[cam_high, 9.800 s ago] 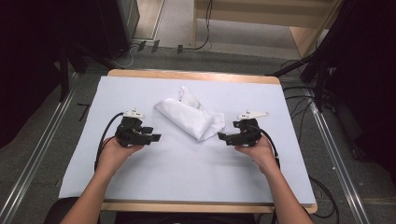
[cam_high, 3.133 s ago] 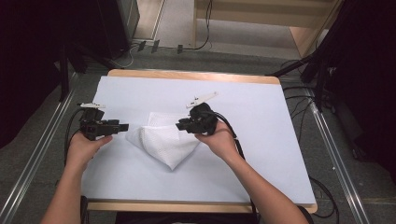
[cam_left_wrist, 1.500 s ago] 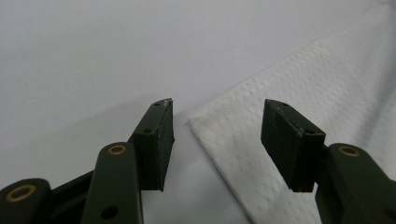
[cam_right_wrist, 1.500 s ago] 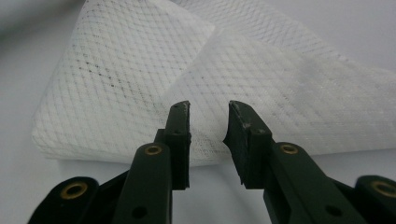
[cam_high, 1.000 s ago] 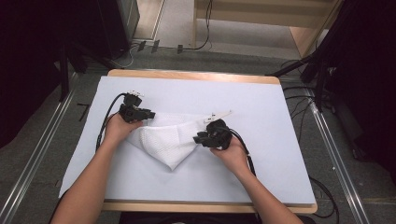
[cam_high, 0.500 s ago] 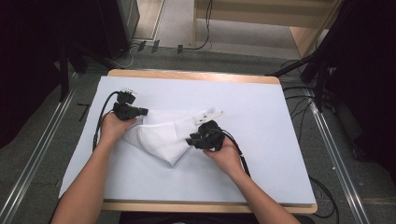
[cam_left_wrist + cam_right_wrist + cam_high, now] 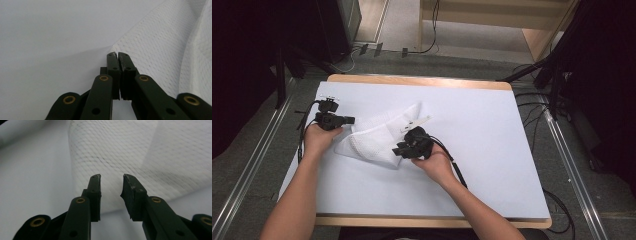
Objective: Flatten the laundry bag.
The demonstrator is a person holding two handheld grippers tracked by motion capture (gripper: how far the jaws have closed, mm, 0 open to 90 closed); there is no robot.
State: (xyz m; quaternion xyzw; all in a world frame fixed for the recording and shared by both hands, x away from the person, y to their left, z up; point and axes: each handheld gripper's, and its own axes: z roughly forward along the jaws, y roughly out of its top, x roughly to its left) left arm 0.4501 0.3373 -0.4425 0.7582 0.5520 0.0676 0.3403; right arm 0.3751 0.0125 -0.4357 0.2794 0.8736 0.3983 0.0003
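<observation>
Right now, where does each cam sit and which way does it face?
High view: above the person's side, looking forward and down on the table; forearms, both grippers.
Left gripper view: rides the left gripper, jaws together at the white cloth edge.
Right gripper view: rides the right gripper, jaws apart over cloth.
Shared: the cloth.

White cloth (image 7: 130, 152) blurred, cut off at top in right gripper view

Even bright overhead light on the table (image 7: 492, 150), dark surroundings, motion-blurred cloth (image 7: 130, 147) close up.
</observation>
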